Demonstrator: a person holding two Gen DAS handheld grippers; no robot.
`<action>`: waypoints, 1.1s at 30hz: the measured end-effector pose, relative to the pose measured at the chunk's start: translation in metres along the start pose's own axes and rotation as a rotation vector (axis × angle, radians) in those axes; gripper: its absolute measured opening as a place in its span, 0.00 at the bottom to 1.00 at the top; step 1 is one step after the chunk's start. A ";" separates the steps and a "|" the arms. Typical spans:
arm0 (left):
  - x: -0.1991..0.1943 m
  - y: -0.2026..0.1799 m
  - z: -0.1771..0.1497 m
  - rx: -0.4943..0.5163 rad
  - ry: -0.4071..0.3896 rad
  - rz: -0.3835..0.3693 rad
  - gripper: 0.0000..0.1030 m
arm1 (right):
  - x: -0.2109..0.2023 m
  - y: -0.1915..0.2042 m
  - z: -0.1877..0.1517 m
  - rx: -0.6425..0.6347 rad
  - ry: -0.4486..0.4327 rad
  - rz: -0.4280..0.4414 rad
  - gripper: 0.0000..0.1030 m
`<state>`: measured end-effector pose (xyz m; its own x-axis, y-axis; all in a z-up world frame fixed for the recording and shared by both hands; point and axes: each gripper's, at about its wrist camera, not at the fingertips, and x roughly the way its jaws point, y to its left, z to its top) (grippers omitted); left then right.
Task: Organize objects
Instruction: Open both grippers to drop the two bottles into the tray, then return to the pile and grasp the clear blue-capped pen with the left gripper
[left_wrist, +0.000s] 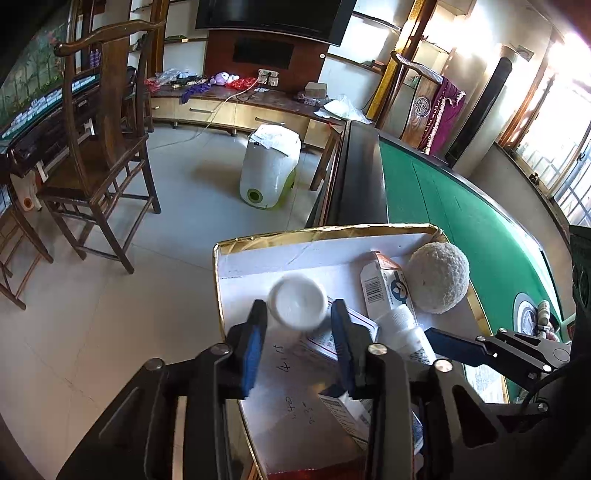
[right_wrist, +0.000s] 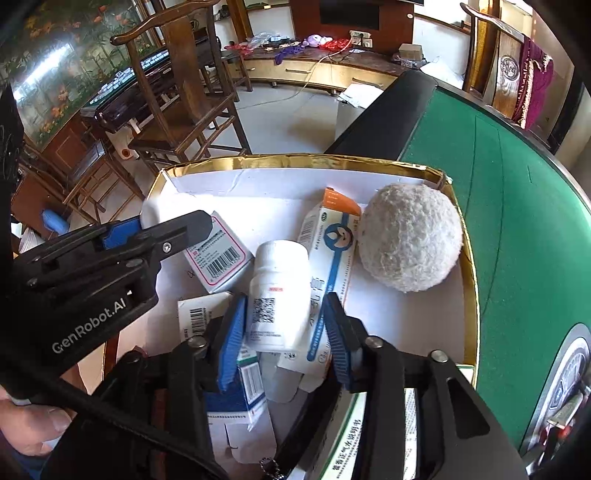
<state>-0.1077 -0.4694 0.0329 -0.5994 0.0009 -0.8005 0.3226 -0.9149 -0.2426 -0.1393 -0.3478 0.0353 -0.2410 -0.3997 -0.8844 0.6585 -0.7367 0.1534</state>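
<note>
While we look along the left tongs (left_wrist: 297, 325), we see their blue pads standing either side of a white round-capped bottle (left_wrist: 298, 302) with a sliver of gap on each side, so we read them as slightly parted and not pressing on it; the bottle is blurred and sits over the near-left part of the gold-rimmed box (left_wrist: 325, 229). Inside that box lie a white fuzzy ball (left_wrist: 439, 277) in the far right corner, an orange-topped carton (left_wrist: 384, 284) just beside it, and a second white bottle (left_wrist: 406, 332) lying next to the right tongs (left_wrist: 443, 341), which reach in from the right. Turning to the right wrist view, we find the right tongs (right_wrist: 282, 325) straddling the white pill bottle (right_wrist: 279, 295), pads near its sides but apparently not clamped, the bottle resting on the cartons. A pink-bordered medicine box (right_wrist: 218, 254) lies to its left under the left tongs (right_wrist: 173, 229), and a blue-and-white carton (right_wrist: 240, 391) lies nearer us. We judge the sorting well along: most items already sit in the box on the green counter (right_wrist: 517, 221), with both bottles seemingly just being let go, and a few small things remain at the counter's near right edge.
</note>
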 end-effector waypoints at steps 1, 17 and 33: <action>-0.001 0.000 -0.001 -0.001 0.000 -0.009 0.32 | -0.003 -0.002 -0.001 0.007 -0.006 0.011 0.44; -0.036 -0.030 -0.033 0.040 -0.003 -0.013 0.39 | -0.066 -0.022 -0.041 0.054 -0.103 0.094 0.46; -0.086 -0.179 -0.102 0.247 -0.031 -0.211 0.45 | -0.177 -0.151 -0.196 0.257 -0.305 0.217 0.52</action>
<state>-0.0388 -0.2644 0.0889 -0.6572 0.1924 -0.7287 0.0035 -0.9661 -0.2582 -0.0565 -0.0588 0.0825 -0.3414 -0.6737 -0.6555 0.5282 -0.7143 0.4590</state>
